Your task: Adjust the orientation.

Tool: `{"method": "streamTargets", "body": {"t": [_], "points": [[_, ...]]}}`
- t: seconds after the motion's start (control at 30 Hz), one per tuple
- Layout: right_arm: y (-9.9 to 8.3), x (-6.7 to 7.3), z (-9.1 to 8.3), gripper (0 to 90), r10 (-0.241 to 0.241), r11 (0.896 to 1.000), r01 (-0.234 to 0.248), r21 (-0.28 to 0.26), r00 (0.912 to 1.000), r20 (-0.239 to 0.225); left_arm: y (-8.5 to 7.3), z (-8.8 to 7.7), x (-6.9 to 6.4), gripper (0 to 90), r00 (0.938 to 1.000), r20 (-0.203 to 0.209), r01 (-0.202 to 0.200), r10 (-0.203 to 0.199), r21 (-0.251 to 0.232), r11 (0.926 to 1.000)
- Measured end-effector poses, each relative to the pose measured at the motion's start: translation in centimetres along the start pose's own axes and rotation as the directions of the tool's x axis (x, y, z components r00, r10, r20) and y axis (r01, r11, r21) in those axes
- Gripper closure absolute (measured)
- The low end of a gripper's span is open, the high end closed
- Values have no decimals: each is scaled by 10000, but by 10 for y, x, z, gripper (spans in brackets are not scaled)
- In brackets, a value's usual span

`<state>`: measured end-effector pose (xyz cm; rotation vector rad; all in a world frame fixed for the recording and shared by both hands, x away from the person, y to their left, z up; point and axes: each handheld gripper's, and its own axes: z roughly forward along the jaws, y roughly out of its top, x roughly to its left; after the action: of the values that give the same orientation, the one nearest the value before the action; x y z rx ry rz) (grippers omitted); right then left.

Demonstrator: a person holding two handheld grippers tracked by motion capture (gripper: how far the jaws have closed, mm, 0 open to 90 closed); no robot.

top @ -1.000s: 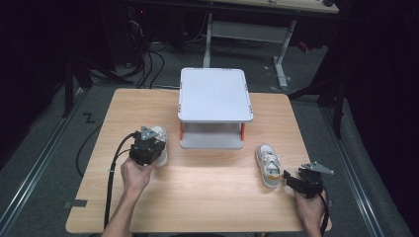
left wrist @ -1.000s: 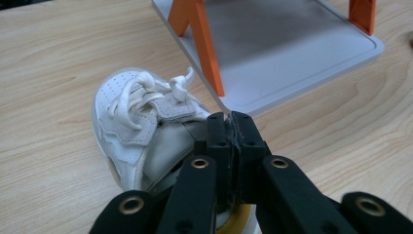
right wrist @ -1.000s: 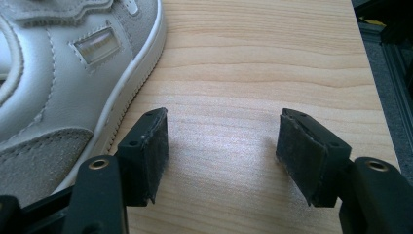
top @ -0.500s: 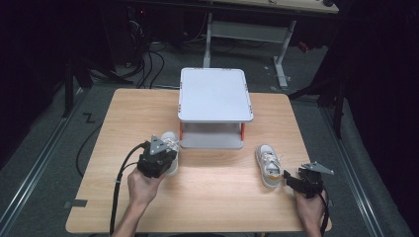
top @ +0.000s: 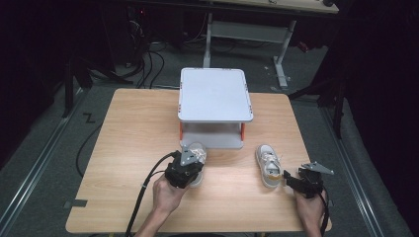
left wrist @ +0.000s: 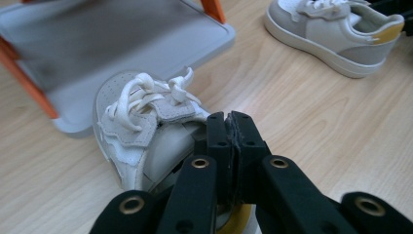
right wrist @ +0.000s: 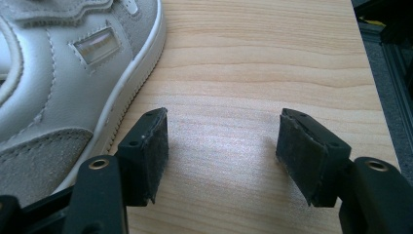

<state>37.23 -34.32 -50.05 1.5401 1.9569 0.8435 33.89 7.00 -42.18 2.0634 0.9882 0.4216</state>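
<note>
My left gripper (top: 192, 164) is shut on the heel collar of a small white shoe (top: 197, 152), toe toward the grey rack (top: 215, 94). In the left gripper view the jaws (left wrist: 233, 127) meet tight on the rim of this laced shoe (left wrist: 141, 112), just in front of the rack's lower shelf (left wrist: 122, 34). A second white shoe with a yellow heel tab (top: 268, 165) lies on the table at the right. Beside its heel my right gripper (top: 289, 178) stands open. Bare wood shows between its jaws (right wrist: 221, 146), and the shoe (right wrist: 58, 73) lies to their left.
The grey two-level rack with orange legs stands at the back middle of the wooden table (top: 133, 128). The second shoe (left wrist: 336, 34) appears at the upper right in the left gripper view. Dark floor, cables and a desk frame lie beyond the table.
My left hand has carried the white shoe rightward from the table's left side to the front of the rack. The right hand and its shoe have stayed put.
</note>
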Motion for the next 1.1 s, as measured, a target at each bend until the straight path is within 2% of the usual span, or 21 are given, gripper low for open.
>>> {"method": "streamTargets", "body": {"t": [0.23, 0.4, 0.53, 0.63, 0.8, 0.93, 1.03, 1.1], "points": [[0, 0, 0, 361, 0, 10000, 0, 2, 10000, 3, 2, 21, -12, 879, 9987, 260, -451, 446, 212, 9988], [0, 0, 0, 361, -1, 10000, 1, 0, 10000, -1, 3, 28, -17, 878, 9978, 371, -553, 542, 289, 9981], [0, 0, 0, 361, -2, 10000, 2, 3, 10000, -2, 1, 34, -22, 878, 9979, 125, -634, 629, 407, 9972], [0, 0, 0, 361, 1, 10000, -1, 3, 10000, -1, -1, 34, -28, 878, 9963, -136, -843, 851, 507, 9951], [0, 0, 0, 361, -3, 10000, 3, 3, 10000, -1, -6, 33, -30, 878, 9967, -305, -735, 754, 602, 9955], [0, 0, 0, 361, 0, 10000, 0, 6, 10000, 0, -7, 34, -29, 866, 9982, -106, -584, 590, 500, 9970], [0, 0, 0, 361, 24, 10000, -24, 13, 10000, 0, -8, 32, -25, 830, 9988, 150, -481, 476, 350, 9982], [0, 0, 0, 361, 15, 10000, -15, 14, 10000, 4, -8, 32, -22, 748, 9992, 209, -361, 354, 303, 9989]]}}
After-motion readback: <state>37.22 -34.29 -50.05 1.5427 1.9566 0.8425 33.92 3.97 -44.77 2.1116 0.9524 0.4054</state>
